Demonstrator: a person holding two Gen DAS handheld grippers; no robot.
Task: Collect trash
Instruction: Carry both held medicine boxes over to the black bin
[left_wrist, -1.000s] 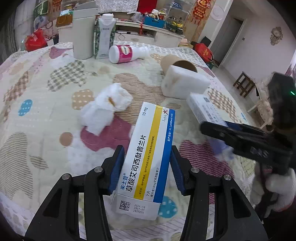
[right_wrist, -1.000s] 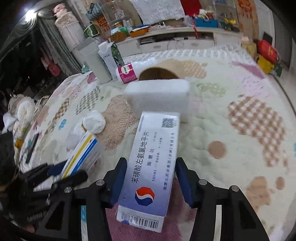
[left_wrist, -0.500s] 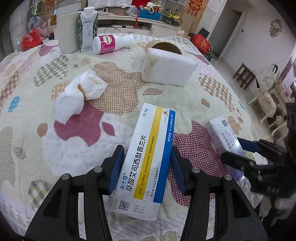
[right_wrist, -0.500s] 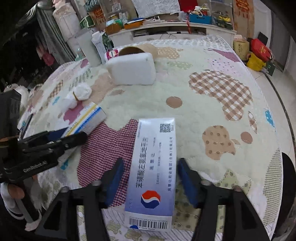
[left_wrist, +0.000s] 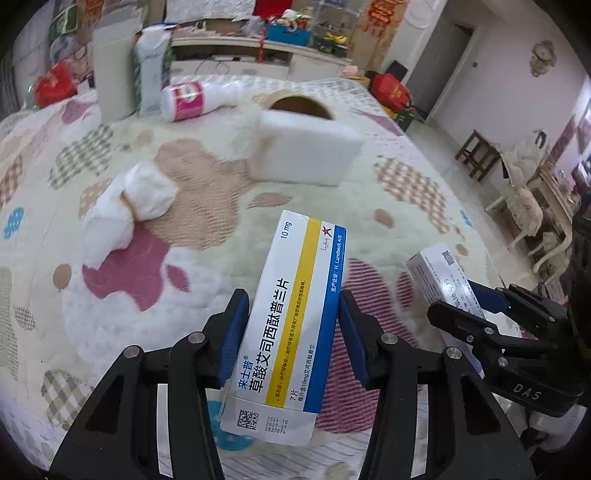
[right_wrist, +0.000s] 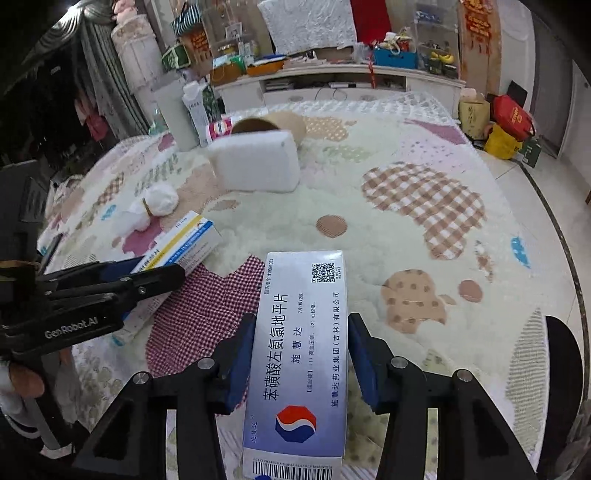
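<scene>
Left claw (left_wrist: 291, 328) angled downward, clamped on the yellow-striped medicine box (left_wrist: 291, 314). Right claw (right_wrist: 301, 354) angled likewise; its jaws have just been closing on the grey-blue medicine box (right_wrist: 301, 354), pads at its sides. Both hang above the patchwork quilt (right_wrist: 406, 206), where crumpled tissue (left_wrist: 125, 206) and a white foam block (left_wrist: 306, 147) lie.

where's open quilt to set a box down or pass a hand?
Free: the wide stretch right of the foam block, around the brown checked patch. Also the strip between the crumpled tissue and the foam block. Crowded: the far end, where bottle, carton and paper cup cluster.
</scene>
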